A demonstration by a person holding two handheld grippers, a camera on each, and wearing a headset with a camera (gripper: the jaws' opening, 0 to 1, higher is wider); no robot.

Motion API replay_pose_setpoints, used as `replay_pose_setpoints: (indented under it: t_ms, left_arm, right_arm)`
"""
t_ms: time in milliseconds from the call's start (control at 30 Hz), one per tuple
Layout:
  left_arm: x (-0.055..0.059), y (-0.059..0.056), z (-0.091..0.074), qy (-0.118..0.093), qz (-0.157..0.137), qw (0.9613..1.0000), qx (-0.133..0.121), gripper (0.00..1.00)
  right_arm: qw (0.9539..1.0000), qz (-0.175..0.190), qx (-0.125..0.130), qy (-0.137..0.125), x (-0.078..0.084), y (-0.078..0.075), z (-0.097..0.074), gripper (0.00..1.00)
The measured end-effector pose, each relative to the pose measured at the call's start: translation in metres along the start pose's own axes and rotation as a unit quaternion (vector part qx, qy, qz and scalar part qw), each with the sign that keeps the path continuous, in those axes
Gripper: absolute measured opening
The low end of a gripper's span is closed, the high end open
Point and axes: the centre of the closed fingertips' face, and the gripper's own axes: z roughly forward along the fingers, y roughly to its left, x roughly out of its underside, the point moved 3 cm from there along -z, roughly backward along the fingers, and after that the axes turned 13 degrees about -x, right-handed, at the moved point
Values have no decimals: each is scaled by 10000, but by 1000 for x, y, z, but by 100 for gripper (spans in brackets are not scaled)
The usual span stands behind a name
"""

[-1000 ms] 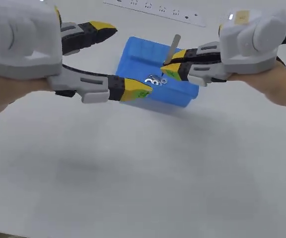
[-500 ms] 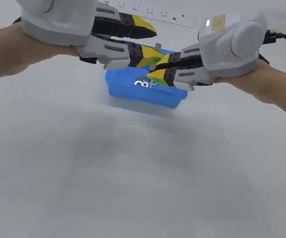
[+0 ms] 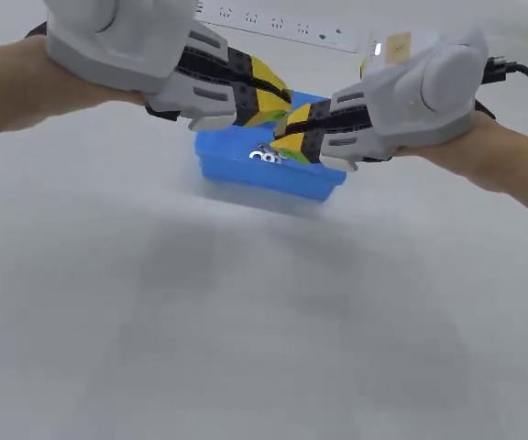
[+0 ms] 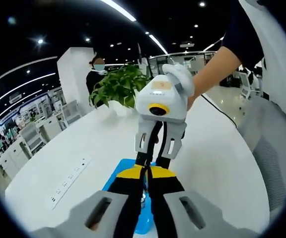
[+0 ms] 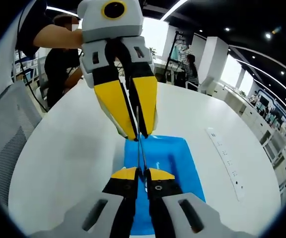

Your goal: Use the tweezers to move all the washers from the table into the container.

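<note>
over the blue container (image 3: 242, 170), the left gripper (image 3: 279, 99) and right gripper (image 3: 284, 143) meet tip to tip. both sets of jaws look pinched shut on the thin tweezers (image 5: 140, 144). washers (image 3: 265, 156) lie inside the container. a mistimed release could drop the tweezers, or knock washers out onto the tabletop (image 3: 246, 321).

White power strip (image 3: 278, 26) lying along far side, sockets up. Leafy green plant (image 4: 119, 87) beyond it. Person (image 4: 97, 69) standing just behind plant, against white pillar (image 4: 73, 74). Grey mesh chair (image 5: 9, 144) at edge. Ceiling light strips (image 4: 118, 9) glowing overhead.
</note>
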Motion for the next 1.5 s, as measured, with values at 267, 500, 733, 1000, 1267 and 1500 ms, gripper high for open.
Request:
replay_pose_setpoints:
  t_ms: [267,500,733,1000,1267,1500]
  left_arm:
    - [5,-2,-13,127,364,9992,91,5]
    - [3,1,-21,74,336,9993,172,5]
    - [-5,1,-29,-87,267,9991,324,5]
    - [-6,-16,-34,-184,86,9980,603,5]
    - [5,-26,-41,-24,46,9975,711,5]
    - [27,-46,-53,186,-171,9974,669,5]
  right_arm:
    - [9997,-219,-16,141,-1,2,1,7]
    - [9990,-422,41,171,-6,4,-9,8]
    - [9985,-538,96,105,-14,12,-32,8]
    - [9988,-461,-161,95,-16,34,-46,7]
    - [9986,-364,-352,155,-18,48,-43,7]
    - [9969,-430,-606,245,-19,63,-30,7]
